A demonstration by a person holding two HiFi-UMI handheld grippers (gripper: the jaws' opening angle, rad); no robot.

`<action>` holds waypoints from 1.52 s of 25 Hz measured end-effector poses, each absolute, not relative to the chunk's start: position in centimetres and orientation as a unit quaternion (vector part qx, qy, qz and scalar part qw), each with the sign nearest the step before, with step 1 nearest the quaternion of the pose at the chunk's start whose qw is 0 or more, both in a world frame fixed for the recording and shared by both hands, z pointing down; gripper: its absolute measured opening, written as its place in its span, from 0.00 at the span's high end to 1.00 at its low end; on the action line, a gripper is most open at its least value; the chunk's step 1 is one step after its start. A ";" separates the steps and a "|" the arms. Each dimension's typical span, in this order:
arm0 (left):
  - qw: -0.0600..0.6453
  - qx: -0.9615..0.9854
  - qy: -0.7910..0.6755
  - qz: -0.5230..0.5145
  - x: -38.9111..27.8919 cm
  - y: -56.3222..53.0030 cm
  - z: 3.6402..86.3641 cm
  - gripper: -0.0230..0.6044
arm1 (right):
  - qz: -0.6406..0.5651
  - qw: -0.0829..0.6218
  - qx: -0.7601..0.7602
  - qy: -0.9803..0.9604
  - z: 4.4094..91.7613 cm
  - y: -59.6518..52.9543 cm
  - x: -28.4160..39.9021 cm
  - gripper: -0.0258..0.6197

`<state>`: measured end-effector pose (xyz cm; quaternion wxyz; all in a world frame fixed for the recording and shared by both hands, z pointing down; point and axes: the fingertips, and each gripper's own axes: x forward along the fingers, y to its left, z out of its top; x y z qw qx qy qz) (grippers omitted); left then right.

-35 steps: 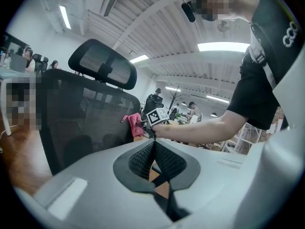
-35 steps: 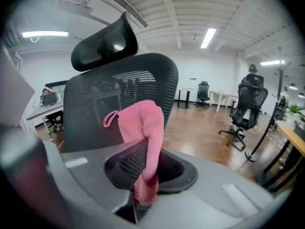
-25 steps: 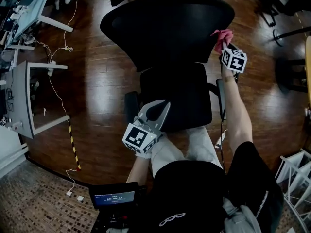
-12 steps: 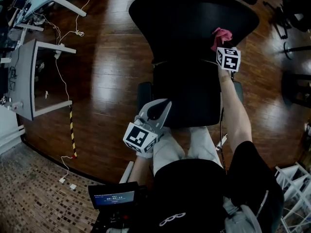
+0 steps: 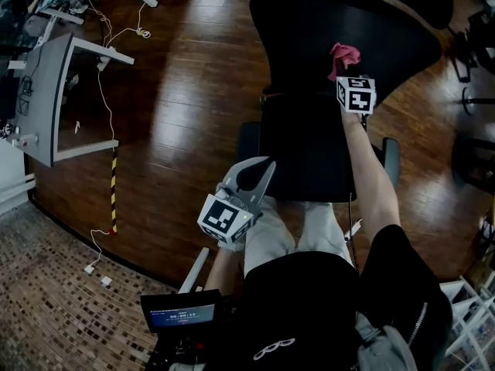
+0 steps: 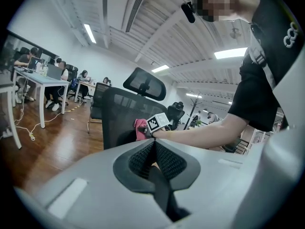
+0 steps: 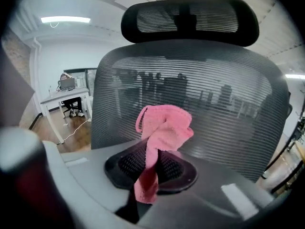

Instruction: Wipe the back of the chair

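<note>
My right gripper, clamped on the pink cloth, faces the chair back just ahead; my left gripper, jaws together and empty, is well behind.

A grey desk stands on wooden floor beside white cables and striped tape.

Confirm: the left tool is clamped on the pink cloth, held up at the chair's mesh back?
Wrong tool. The right tool is clamped on the pink cloth, held up at the chair's mesh back; the right gripper view shows it. The left tool is shut on nothing.
</note>
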<state>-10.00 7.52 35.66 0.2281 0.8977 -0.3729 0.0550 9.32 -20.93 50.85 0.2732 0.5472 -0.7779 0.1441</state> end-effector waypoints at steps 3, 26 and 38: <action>0.229 0.893 -0.385 0.056 -11.8 8.0 35.9 0.98 | 0.141 0.272 0.533 -0.789 51.1 -21.0 6.1 0.90; 0.233 0.877 -0.414 0.077 -17.3 8.9 36.8 0.98 | 0.130 0.308 0.311 -0.890 54.8 -17.6 -15.9 0.90; 0.229 0.894 -0.375 0.089 -12.7 7.9 36.8 0.98 | 0.165 0.300 0.387 -0.856 55.2 -19.4 -5.8 0.90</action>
